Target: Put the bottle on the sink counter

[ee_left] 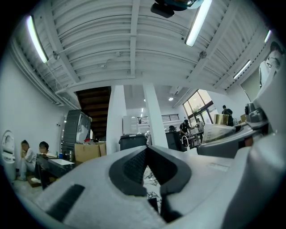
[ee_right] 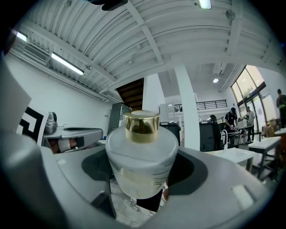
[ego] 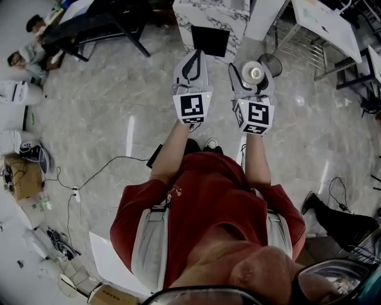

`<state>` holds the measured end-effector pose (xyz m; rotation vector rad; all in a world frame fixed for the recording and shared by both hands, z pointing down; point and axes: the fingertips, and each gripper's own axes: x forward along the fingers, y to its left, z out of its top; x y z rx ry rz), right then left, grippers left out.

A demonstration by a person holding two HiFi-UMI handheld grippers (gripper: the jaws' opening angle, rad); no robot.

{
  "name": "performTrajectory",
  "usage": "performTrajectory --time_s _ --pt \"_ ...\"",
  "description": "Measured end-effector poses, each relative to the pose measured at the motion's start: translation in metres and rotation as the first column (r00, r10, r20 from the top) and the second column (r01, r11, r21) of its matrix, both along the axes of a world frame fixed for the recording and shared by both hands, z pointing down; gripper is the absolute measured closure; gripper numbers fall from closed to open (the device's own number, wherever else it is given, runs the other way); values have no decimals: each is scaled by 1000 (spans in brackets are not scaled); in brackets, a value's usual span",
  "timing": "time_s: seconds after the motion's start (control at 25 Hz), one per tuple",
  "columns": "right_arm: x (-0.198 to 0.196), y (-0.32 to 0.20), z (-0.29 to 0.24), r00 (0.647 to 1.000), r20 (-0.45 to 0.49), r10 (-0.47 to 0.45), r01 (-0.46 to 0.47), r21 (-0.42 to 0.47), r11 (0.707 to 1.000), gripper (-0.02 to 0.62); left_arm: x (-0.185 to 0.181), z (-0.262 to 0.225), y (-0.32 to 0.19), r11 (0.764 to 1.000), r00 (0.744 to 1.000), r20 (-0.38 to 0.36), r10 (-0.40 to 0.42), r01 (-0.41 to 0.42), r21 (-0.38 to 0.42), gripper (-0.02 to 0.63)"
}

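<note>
While the bottle (ee_right: 142, 154), frosted white with a gold cap, stands upright in mid-air, the right hand-held gripper (ego: 252, 80) clasps it, both pads pressed against its sides. It hangs over the floor (ego: 119, 107), resting on nothing. Just beside it, the left hand-held gripper (ee_left: 145, 167) is clenched on itself, jaws together with nothing between them. Both are held out in front of the person, side by side.

Ahead stands a marble-patterned table (ego: 208, 15); whether it carries the sink cannot be told from here. I judge this the carrying step, with placing not yet begun. The next move calls for reaching the table, lowering the bottle level onto a bare spot, then releasing.
</note>
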<state>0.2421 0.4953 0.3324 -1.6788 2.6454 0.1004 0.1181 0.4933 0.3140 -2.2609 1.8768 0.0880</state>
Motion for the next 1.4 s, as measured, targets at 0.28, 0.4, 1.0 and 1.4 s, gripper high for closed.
performTrajectory --time_s 0.28,0.4,1.0,1.4 --pt "2 -16 -3 1000 -5 -28 28 6 1000 258 -2 -2 -12 999 999 3 -32 32 3 604" --pt "-3 -27 -3 999 -10 -39 39 6 999 258 -7 -2 -19 999 999 9 -47 47 9 604" --pt "-40 -112 5 999 -26 -47 47 2 999 258 -38 10 -100 999 999 26 -37 37 3 604" --pt "-77 -193 2 1000 -27 -11 10 -7 1000 258 -72 6 -187 1000 1000 31 5 -5 -1 604"
